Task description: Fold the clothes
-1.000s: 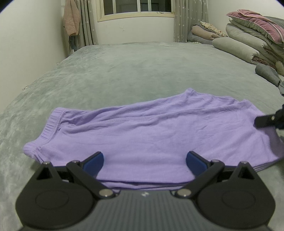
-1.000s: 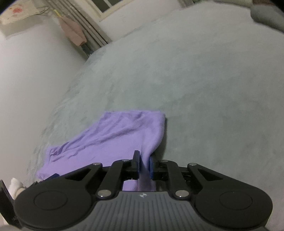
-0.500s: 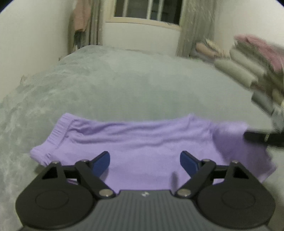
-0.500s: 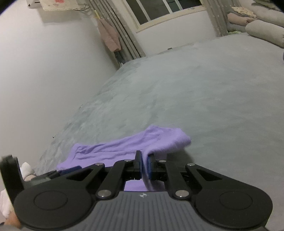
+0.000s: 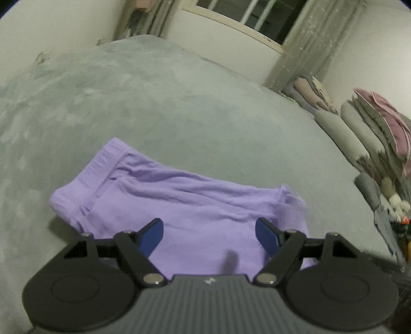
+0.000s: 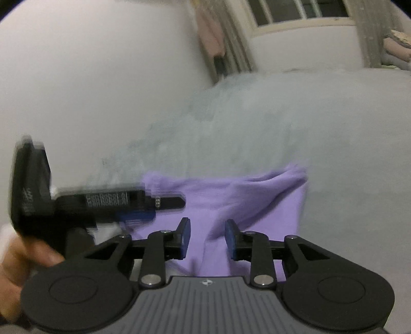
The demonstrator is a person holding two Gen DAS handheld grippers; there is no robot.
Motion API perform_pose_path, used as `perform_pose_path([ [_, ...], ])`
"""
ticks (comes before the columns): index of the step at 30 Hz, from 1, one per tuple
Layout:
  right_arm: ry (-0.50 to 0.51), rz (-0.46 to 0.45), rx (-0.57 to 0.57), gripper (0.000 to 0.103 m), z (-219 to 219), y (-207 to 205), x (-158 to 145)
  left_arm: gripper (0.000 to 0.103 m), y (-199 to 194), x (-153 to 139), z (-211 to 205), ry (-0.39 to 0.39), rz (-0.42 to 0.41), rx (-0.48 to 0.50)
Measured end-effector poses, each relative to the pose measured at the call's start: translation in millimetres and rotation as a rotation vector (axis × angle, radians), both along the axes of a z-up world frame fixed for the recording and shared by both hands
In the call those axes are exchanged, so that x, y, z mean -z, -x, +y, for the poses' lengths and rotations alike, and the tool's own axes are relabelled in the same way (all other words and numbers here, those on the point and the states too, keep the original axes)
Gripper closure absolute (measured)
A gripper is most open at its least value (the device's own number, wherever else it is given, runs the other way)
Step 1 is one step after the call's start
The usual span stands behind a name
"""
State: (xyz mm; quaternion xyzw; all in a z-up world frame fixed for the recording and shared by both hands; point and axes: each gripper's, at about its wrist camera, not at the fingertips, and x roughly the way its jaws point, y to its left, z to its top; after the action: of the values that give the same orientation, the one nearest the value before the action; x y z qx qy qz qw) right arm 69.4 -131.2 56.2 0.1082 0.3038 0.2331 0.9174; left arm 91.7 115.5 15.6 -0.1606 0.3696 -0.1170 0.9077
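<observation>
Shorts: purple shorts (image 5: 185, 205) flat on grey bed (image 5: 179, 108).
Right edge: stacked bedding (image 5: 372, 128).
Left gripper (image 5: 209, 232): wide, closing, nothing pinched.
Right gripper (image 6: 207, 237): narrow, opening, cloth between.

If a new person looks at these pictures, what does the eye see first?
First comes the purple garment, lying folded on the grey bed cover just beyond the left gripper, whose jaws are closing with nothing pinched. The right gripper is opening over a raised fold of it. Stacked quilts sit at the bed's right edge.

A grey bed cover (image 5: 179, 102), stacked quilts (image 5: 372, 133), window (image 6: 295, 10) and curtains (image 5: 303, 43).
</observation>
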Motion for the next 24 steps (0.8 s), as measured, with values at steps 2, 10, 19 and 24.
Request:
perform_pose_path([
  [2, -0.038, -0.004, 0.043, 0.071, -18, -1, -7, 0.026, 2, 0, -7, -0.006, -0.005, 0.04],
  [10, -0.024, 0.07, 0.144, 0.07, -43, -6, 0, 0.026, 16, 3, -36, -0.035, -0.001, 0.139],
  [19, 0.022, 0.032, 0.115, 0.069, -34, -8, -8, 0.028, 61, 2, -67, -0.011, 0.077, 0.177],
  [24, 0.035, 0.023, 0.101, 0.069, -26, -9, -10, 0.034, 65, 7, -70, 0.008, 0.075, 0.16],
])
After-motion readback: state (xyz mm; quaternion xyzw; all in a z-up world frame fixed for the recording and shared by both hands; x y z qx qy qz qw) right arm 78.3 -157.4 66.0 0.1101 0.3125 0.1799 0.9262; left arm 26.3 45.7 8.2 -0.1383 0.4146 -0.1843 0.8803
